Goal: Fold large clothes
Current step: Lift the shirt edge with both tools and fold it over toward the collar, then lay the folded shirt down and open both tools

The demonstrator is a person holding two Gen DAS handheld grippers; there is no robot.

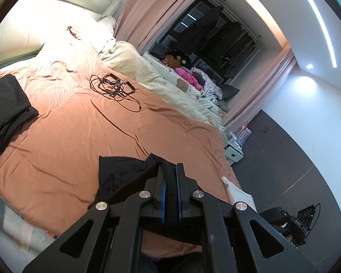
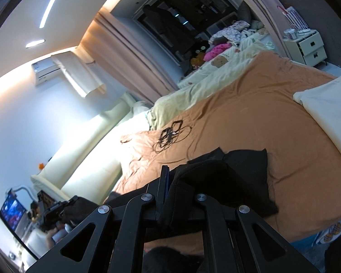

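The left gripper point(image 1: 170, 166) has its fingers point(image 1: 161, 182) clenched on a fold of the black garment point(image 1: 122, 170), the cloth pinched between the blue pads and running off to the left of the tips in a taut edge. The right gripper point(image 2: 170, 170) is clenched on the same black garment point(image 2: 238, 173) too; the fabric bunches over its right finger and hides it, so only the left finger point(image 2: 164, 182) stands clear. Between the two grips the garment hangs partly raised, its loose part spilling down onto the near part of the bed point(image 1: 79, 136), close to the edge.

The bed is covered with a rust-orange quilt point(image 2: 261, 125), wrinkled toward the headboard end. Well apart from the held garment, another dark garment point(image 1: 6, 109) lies spread on the quilt at the left of the left wrist view. Further up the quilt sits a tangle of black cable with small black frames point(image 1: 113, 86), touching nothing else. A pale cream blanket point(image 1: 134, 68) lies along the far side of the quilt, and beyond it a heap of pink and patterned clothes point(image 1: 188, 77). A cream pillow point(image 2: 329, 109) rests at the right edge of the bed in the right wrist view. Pink curtains point(image 1: 143, 11) hang behind the bed, with dark coats on a rail point(image 1: 229, 36) past them. A small white bedside cabinet point(image 2: 309, 47) stands by the wall.
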